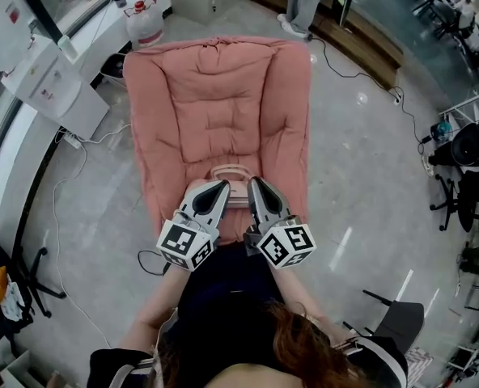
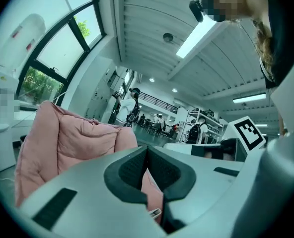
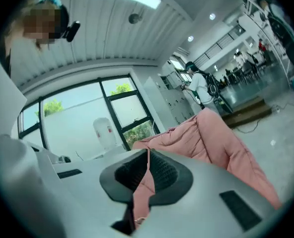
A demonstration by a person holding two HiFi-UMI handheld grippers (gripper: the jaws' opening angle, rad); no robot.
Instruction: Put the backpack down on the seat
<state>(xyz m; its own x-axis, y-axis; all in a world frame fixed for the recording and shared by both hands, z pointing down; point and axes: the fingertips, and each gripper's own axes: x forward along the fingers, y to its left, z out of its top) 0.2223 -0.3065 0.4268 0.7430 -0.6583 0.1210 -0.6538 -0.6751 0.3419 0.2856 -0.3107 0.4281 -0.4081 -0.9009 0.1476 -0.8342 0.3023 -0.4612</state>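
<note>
The middle of the pink seat is wide open, with puffy sides on its left and right and the pink backpack at its near end. The floor on the right is bare. On the left, a white machine, a water jug and a loose cable stand close by.

Our head camera looked steeply down from high up at the big soft pink padded seat, with the grey left gripper and grey right gripper close below it. Each gripper camera sat right behind its own jaws, very near the pinched pink cloth backpack, and looked out level. We saw the seat in all three views. The left one also caught the right gripper's black-and-white marker cube.
</note>
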